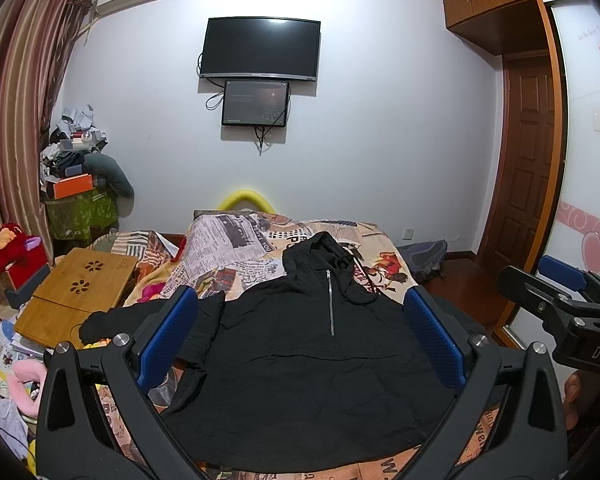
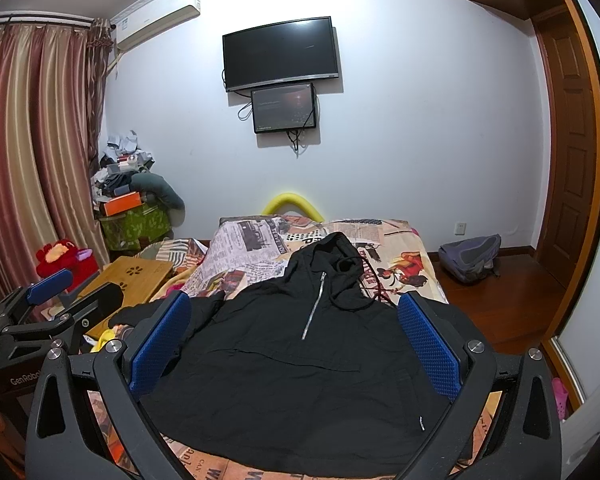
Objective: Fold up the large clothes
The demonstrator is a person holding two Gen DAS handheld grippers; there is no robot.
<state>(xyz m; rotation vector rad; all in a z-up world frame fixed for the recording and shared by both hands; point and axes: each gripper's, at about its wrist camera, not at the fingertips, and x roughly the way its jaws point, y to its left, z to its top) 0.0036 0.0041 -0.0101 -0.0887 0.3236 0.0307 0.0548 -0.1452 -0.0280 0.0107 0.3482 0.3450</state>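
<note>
A black hooded pullover [image 1: 300, 360] with a short silver zip lies face up, spread flat on the bed [image 1: 228, 240], hood toward the far wall. It also shows in the right wrist view [image 2: 292, 368]. Its left sleeve [image 1: 140, 316] stretches out to the left. My left gripper [image 1: 300, 320] is open and empty, held above the pullover's near half. My right gripper [image 2: 294, 320] is open and empty, held beside it on the right. The right gripper appears at the left view's right edge [image 1: 560, 296]. The left gripper appears at the right view's left edge [image 2: 52, 292].
A bamboo lap table [image 1: 80, 288] and clutter lie left of the bed. A stacked pile [image 1: 76, 184] stands in the far left corner by the curtain. A grey backpack [image 2: 470, 258] sits on the wood floor at right, near the door [image 1: 528, 160].
</note>
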